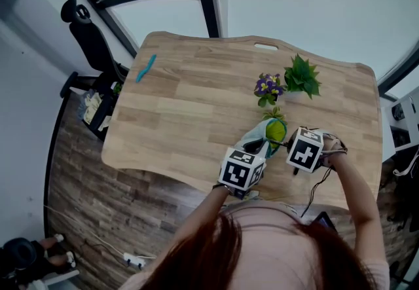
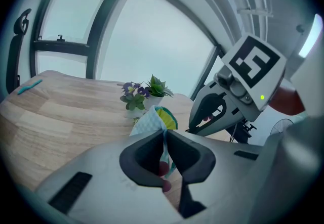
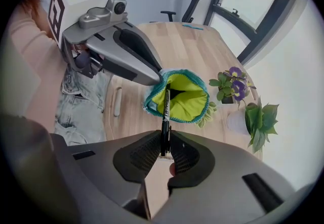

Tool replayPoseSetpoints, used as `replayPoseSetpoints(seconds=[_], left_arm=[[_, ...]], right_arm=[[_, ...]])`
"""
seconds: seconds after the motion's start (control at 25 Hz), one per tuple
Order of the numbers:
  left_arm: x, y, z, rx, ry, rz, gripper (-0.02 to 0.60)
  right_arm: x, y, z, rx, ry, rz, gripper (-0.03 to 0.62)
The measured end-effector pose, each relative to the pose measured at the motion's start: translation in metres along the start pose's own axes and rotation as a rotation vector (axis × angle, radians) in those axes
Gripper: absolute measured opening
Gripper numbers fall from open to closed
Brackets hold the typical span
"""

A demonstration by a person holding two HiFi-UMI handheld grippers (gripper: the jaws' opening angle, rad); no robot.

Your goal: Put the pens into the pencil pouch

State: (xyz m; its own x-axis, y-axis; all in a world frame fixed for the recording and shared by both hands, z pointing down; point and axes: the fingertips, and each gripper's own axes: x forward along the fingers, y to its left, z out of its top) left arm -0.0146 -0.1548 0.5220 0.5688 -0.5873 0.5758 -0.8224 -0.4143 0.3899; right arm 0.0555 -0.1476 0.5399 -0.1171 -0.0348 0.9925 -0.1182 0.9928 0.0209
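Observation:
The pencil pouch, teal-edged with a yellow-green lining, gapes open near the table's front edge. My left gripper is shut on its checked rim and holds the mouth up. From above, my right gripper points down, shut on a black pen whose far end reaches into the pouch's opening. In the head view the pouch sits between the left gripper and the right gripper. A teal pen lies alone at the table's far left.
Two small potted plants, one with purple flowers and one green, stand just behind the pouch. The wooden table has a handle slot at its far edge. An office chair stands off the table's left corner.

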Motion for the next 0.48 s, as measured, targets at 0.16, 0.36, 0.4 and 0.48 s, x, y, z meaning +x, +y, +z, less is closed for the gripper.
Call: replayPoseSetpoints(seconds=[0.16, 0.36, 0.4, 0.48], left_arm=[[0.001, -0.005, 0.003, 0.022, -0.009, -0.032, 0.020], [0.003, -0.013, 0.004, 0.040, -0.015, -0.085, 0.018], [0.004, -0.015, 0.004, 0.046, -0.016, -0.095, 0.018], [0.005, -0.018, 0.004, 0.054, -0.014, -0.114, 0.018]], right_arm=[[-0.003, -0.002, -0.002, -0.029, 0.042, 0.009, 0.054], [-0.003, -0.008, 0.003, -0.034, 0.042, -0.001, 0.054], [-0.003, -0.008, 0.004, -0.035, 0.042, -0.002, 0.054], [-0.001, -0.010, 0.006, -0.039, 0.043, -0.003, 0.054]])
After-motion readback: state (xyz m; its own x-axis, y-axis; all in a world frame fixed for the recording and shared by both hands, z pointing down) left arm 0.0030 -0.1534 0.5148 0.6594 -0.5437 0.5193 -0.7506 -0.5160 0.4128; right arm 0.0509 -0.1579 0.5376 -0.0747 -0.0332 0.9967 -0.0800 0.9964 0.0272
